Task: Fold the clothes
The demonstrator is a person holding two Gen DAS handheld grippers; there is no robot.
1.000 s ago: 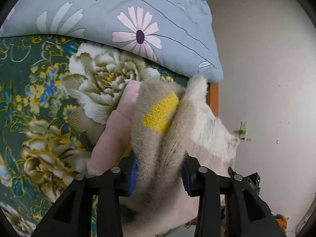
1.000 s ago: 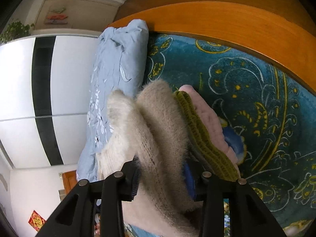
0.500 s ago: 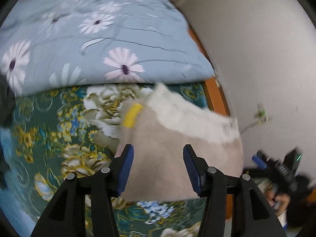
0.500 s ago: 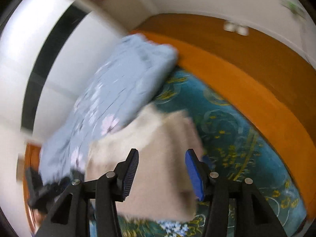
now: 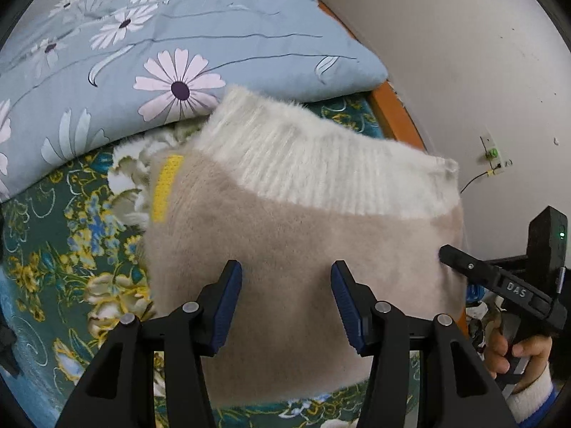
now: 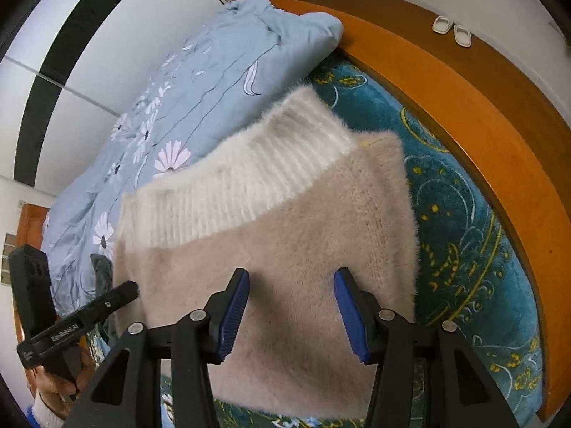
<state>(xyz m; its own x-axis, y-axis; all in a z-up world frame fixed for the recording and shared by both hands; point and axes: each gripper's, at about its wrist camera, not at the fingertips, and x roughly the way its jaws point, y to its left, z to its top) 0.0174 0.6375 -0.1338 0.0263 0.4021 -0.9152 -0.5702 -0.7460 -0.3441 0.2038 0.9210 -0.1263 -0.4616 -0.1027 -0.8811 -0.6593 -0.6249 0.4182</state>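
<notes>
Fuzzy beige knit, the folded sweater [image 5: 303,249] lies flat on the green floral bedspread [image 5: 53,249], its ribbed white band touching the blue daisy quilt [image 5: 178,35]. A second ago both grippers pinched it bunched upright; now the left gripper [image 5: 285,303] and right gripper [image 6: 291,310] stand spread above it, gripping nothing.

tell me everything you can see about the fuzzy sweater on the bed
The sweater is a fluffy beige knit with a wide ribbed white band along its far edge and a small yellow knit patch at one side. It lies folded into a flat, roughly rectangular bundle on the green floral bedspread, its white edge against the blue daisy-print quilt. Neither gripper touches it.
</notes>
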